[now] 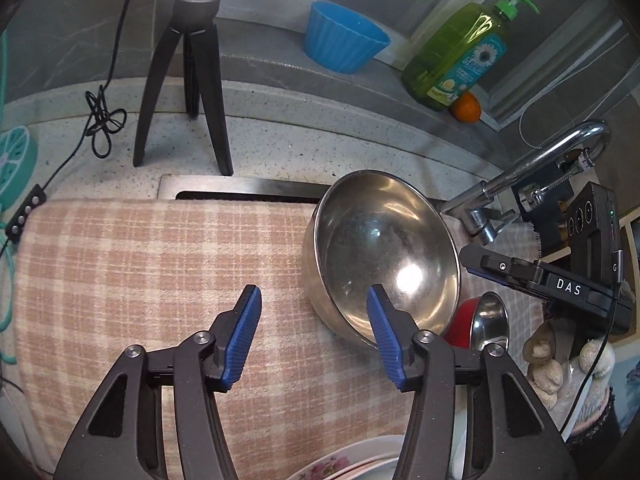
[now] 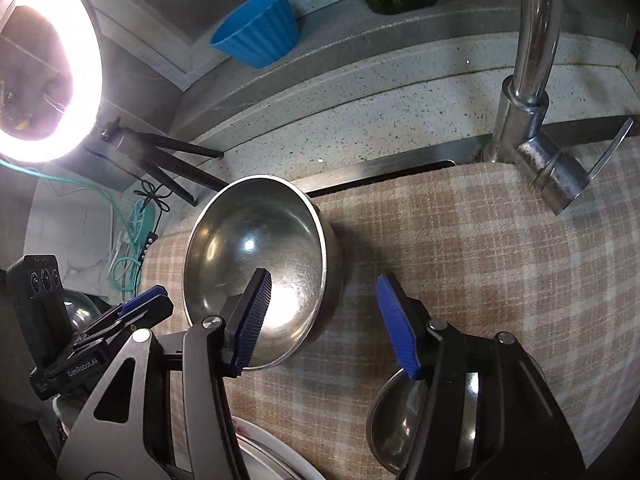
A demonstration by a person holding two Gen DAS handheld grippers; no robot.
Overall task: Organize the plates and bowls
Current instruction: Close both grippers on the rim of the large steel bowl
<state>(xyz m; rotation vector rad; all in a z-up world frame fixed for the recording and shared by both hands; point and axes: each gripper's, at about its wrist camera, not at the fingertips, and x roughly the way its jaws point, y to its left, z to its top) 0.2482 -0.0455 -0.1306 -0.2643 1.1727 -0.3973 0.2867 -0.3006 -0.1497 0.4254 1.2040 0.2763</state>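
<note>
On checked cloth (image 1: 140, 264) over sink: large steel bowl (image 1: 380, 252) sits upright, near faucet (image 1: 520, 184). Left gripper (image 1: 314, 334) jaws spread wide, holding nothing, right finger in front of bowl rim. Right gripper (image 2: 324, 320) also wide open, empty, left finger overlapping bowl. Small steel bowl (image 2: 400, 420) lies below right gripper. Floral plate (image 1: 340, 462) at bottom edge.

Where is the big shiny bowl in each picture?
Left wrist: the big steel bowl sits right of center on the checked cloth.
Right wrist: it sits left of center.
Shared landmark: the blue ribbed cup on the ledge behind.
</note>
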